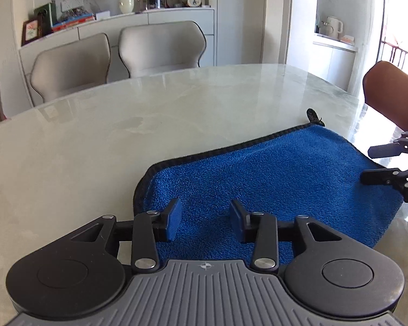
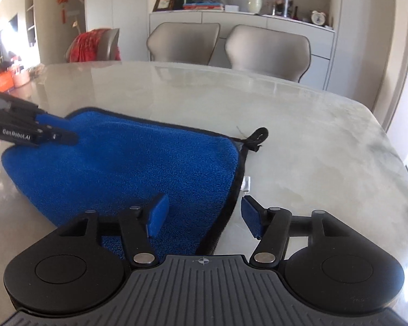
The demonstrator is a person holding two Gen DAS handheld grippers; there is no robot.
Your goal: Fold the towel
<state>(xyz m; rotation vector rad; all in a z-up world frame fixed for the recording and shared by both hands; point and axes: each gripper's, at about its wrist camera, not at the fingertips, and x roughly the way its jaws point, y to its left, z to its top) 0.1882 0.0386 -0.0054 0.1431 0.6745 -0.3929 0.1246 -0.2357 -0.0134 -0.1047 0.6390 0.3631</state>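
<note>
Clearly soft and limp, the blue towel [image 1: 272, 179] lies flat on the marble table [image 1: 149, 114], black-trimmed, a hanging loop [image 2: 258, 135] at one corner. Left gripper [image 1: 205, 220] and right gripper [image 2: 201, 217] hover over its near edge, fingers spread, holding nothing. Light plush would sag, so pinching corners or the hem looks best

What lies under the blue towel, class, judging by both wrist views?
The blue towel lies on the pale marble table, which shows all around it. Whatever is directly beneath the cloth is covered and cannot be seen.
</note>
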